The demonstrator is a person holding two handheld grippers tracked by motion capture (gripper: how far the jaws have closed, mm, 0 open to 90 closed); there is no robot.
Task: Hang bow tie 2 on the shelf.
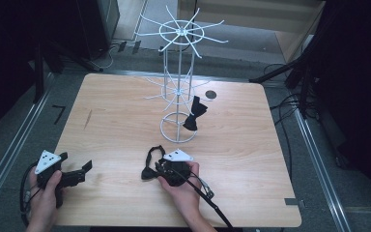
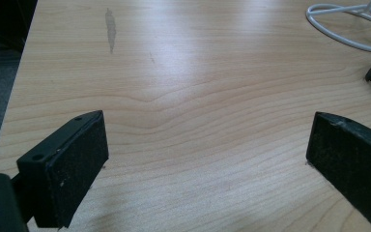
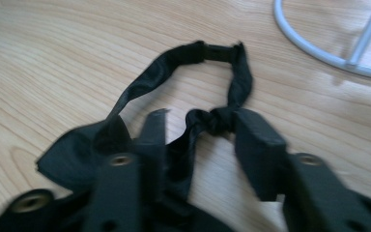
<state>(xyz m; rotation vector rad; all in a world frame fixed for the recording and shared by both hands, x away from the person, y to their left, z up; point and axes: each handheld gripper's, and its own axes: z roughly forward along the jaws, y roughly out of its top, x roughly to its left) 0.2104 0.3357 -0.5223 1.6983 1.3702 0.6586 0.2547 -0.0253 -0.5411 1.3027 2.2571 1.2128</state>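
2 black fabric bow ties are in play: 1 is lying on the near middle of the light wooden table [image 1: 116,121], and the other black bow tie [image 1: 194,113] is hanging from a low prong of the white wire display stand [image 1: 178,82], which is standing farther back, right of centre. The black bow tie on the table [image 3: 193,96] is lying directly under and just ahead of the right gripper [image 3: 200,128], its strap looping away toward the stand's ring base, its wings spreading left beneath the jaws. In the right gripper view the jaws are bracketing the knot and strap, part-way closed around the cloth, yet whether the pads are actually pinching it cannot be told. The long axis of the tie is running roughly left to right across the table, so the jaws are straddling its narrow middle. The right gripper [image 1: 166,166] is by far the nearer one. The left gripper [image 1: 77,174] is resting at the near left, well apart, its jaws spread wide over bare wood, gripping nothing. The stand's upper prongs are carrying nothing.
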